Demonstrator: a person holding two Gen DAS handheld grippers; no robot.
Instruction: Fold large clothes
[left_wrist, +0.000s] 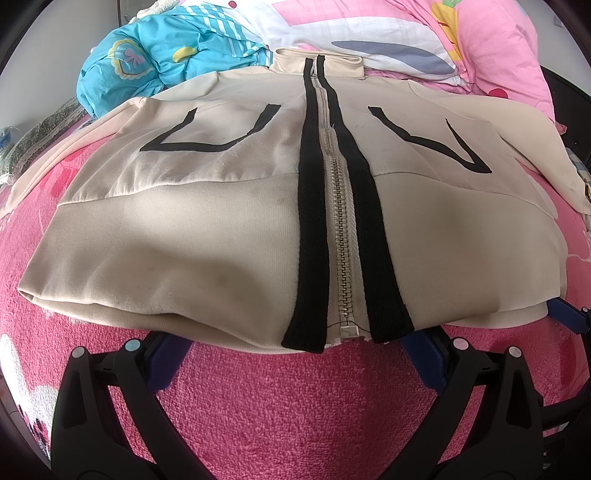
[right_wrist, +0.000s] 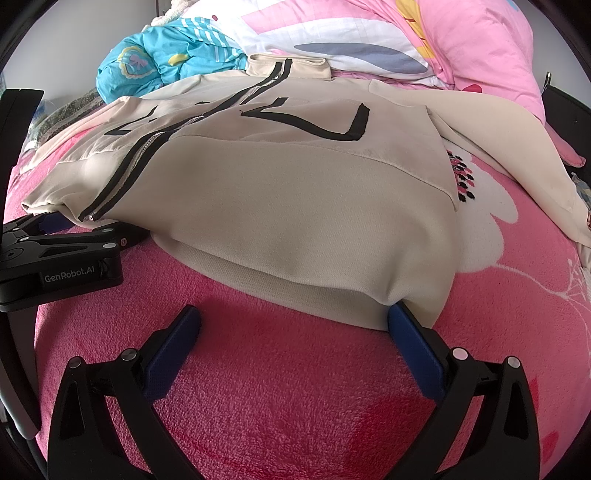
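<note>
A cream jacket (left_wrist: 207, 229) lies flat, front up, on a bed covered by a pink fleece blanket (left_wrist: 295, 398). Its metal zipper (left_wrist: 338, 229) is closed between two black bands, and a black-trimmed pocket sits on each side of the chest. The collar (left_wrist: 317, 62) points toward the far edge of the bed, and the hem faces the cameras at the near edge. One sleeve (right_wrist: 517, 147) stretches out toward the right edge of the bed.

The left hand-held gripper (left_wrist: 295, 350) sits at the middle of the hem, its blue fingers spread wide with their tips hidden under the cloth on either side of the zipper's bottom end. The right hand-held gripper (right_wrist: 295, 325) is at the right corner of the hem, fingers also wide apart; its right finger (right_wrist: 410, 328) touches the hem, while the left one rests on the blanket beside the jacket.

Beyond the collar lie a bunched blue cloth (left_wrist: 147, 62) and a pink and white pillow (left_wrist: 480, 44). No containers are visible.
</note>
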